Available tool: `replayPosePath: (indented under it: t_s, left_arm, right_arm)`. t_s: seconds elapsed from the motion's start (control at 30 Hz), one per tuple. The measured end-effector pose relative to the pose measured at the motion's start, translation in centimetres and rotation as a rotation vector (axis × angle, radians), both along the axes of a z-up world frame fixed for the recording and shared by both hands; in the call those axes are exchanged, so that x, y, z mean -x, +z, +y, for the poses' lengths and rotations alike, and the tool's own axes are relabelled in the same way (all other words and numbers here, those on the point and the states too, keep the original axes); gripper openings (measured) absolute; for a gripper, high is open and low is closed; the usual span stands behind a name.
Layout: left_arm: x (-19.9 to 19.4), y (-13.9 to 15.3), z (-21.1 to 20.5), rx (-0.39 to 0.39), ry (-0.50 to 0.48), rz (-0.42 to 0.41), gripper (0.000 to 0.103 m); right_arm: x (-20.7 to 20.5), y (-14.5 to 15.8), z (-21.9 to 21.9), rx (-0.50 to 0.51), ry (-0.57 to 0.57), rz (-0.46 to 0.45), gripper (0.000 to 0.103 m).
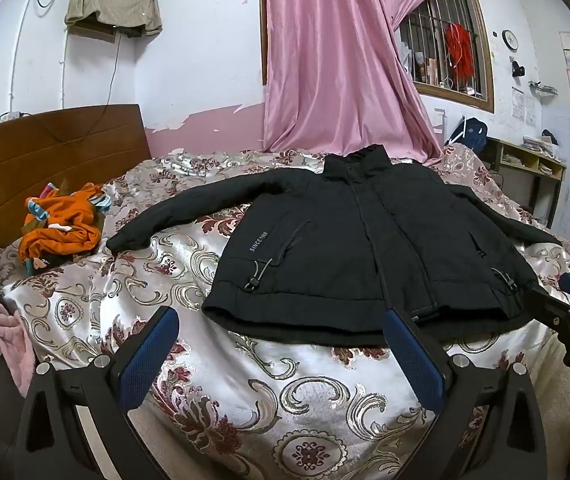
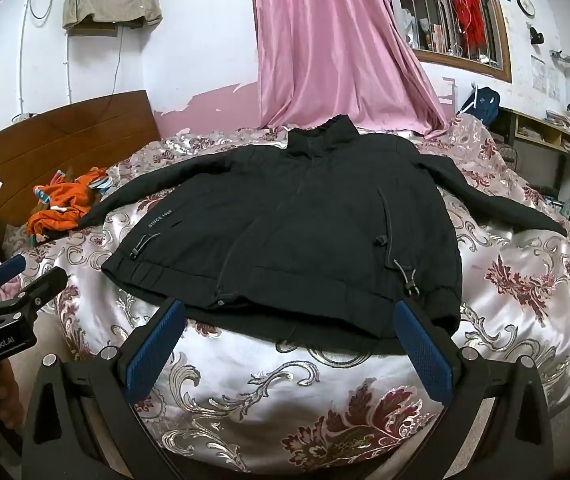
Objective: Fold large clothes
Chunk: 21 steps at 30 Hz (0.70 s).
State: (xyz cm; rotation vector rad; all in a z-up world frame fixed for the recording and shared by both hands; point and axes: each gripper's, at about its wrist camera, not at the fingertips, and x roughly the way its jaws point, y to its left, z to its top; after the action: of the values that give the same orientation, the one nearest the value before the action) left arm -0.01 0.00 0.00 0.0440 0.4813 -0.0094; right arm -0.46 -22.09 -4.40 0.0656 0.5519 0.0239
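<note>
A black zip jacket (image 1: 349, 248) lies flat, front up, on the bed with both sleeves spread out; it also shows in the right wrist view (image 2: 293, 224). Its collar points to the curtain, its hem toward me. My left gripper (image 1: 281, 320) is open and empty, just short of the hem's left half. My right gripper (image 2: 289, 312) is open and empty at the hem's right half. The right gripper also shows at the right edge of the left wrist view (image 1: 565, 300), and the left gripper at the left edge of the right wrist view (image 2: 25, 276).
The bed has a floral satin cover (image 1: 285, 408). An orange garment pile (image 1: 61, 228) lies by the wooden headboard (image 1: 57, 152). A pink curtain (image 1: 325, 60) hangs behind the bed. A shelf unit (image 1: 533, 164) stands at the far right.
</note>
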Motion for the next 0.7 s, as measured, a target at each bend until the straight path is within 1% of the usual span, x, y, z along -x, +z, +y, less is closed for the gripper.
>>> replayPosePath:
  t_s: [0.7]
  left_arm:
    - [0.01, 0.01, -0.01, -0.002, -0.001, -0.002, 0.103]
  right_arm:
    - [-0.01, -0.13, 0.34, -0.003, 0.003, 0.003, 0.102]
